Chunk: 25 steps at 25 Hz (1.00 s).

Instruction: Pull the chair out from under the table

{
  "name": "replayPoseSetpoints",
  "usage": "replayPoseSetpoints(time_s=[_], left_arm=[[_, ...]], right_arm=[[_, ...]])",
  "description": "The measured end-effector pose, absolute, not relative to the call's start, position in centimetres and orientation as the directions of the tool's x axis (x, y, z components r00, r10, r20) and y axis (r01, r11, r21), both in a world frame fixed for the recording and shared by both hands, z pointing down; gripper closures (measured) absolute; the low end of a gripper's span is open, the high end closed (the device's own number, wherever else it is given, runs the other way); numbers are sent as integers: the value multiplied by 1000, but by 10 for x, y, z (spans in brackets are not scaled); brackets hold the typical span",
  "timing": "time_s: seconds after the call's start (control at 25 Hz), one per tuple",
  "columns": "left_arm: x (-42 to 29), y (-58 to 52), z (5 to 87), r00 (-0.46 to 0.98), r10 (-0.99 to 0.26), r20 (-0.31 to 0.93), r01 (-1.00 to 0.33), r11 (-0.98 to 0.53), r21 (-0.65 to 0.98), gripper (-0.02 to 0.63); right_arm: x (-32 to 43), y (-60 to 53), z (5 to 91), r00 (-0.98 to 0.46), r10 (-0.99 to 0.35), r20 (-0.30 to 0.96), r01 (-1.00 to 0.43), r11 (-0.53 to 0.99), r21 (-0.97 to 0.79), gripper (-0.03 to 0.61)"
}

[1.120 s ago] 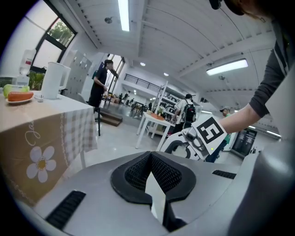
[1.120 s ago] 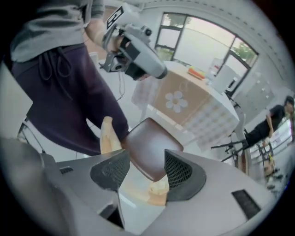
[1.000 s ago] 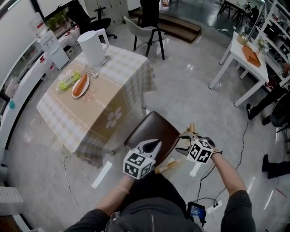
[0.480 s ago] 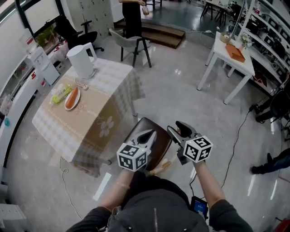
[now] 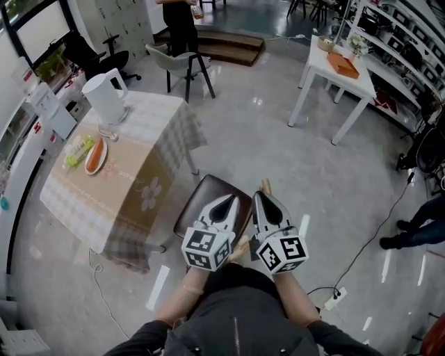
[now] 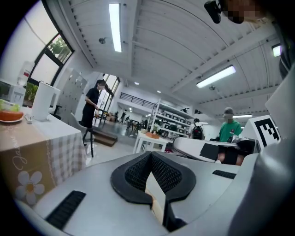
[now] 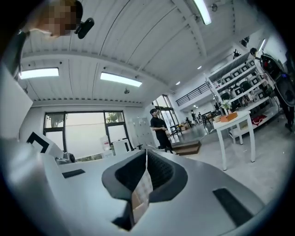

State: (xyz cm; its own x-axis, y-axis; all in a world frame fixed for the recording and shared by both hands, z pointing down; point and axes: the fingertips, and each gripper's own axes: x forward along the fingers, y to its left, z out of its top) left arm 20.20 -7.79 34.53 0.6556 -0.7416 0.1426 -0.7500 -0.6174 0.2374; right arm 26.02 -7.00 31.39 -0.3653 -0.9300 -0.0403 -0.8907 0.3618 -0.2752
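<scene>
The chair [image 5: 199,203], with a dark brown seat and pale wooden frame, stands by the near corner of the table [image 5: 125,174], most of its seat out from under the checked cloth. Both grippers hover side by side above the chair's near edge and touch nothing. My left gripper [image 5: 226,202] is shut and empty; in the left gripper view its pads [image 6: 150,159] meet. My right gripper [image 5: 266,202] has just closed its jaws with nothing between them, and the right gripper view shows them [image 7: 146,156] pressed together. The chair's backrest is mostly hidden under the grippers.
On the table stand a white kettle [image 5: 104,97], a glass [image 5: 106,131] and a plate of food [image 5: 94,156]. A grey chair [image 5: 177,59] and a person in black [image 5: 177,21] are beyond it. A white table [image 5: 334,66] stands back right; a power strip [image 5: 334,295] lies on the floor.
Both grippers have risen from the chair's back edge. The right gripper rolled upright beside the left one and its jaws went from wide open to shut.
</scene>
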Motion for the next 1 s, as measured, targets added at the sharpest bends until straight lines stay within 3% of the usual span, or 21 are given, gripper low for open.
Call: replayPoseSetpoints(time_s=[0.2, 1.0], left_arm=[[202, -68, 352, 646, -748, 151, -758, -606, 241, 604], [212, -56, 362, 654, -737, 173, -752, -608, 255, 604]], right_arm=[[261, -61, 317, -312, -950, -17, -933, 309, -185, 568], [265, -48, 330, -306, -952, 18, -941, 300, -158, 568]])
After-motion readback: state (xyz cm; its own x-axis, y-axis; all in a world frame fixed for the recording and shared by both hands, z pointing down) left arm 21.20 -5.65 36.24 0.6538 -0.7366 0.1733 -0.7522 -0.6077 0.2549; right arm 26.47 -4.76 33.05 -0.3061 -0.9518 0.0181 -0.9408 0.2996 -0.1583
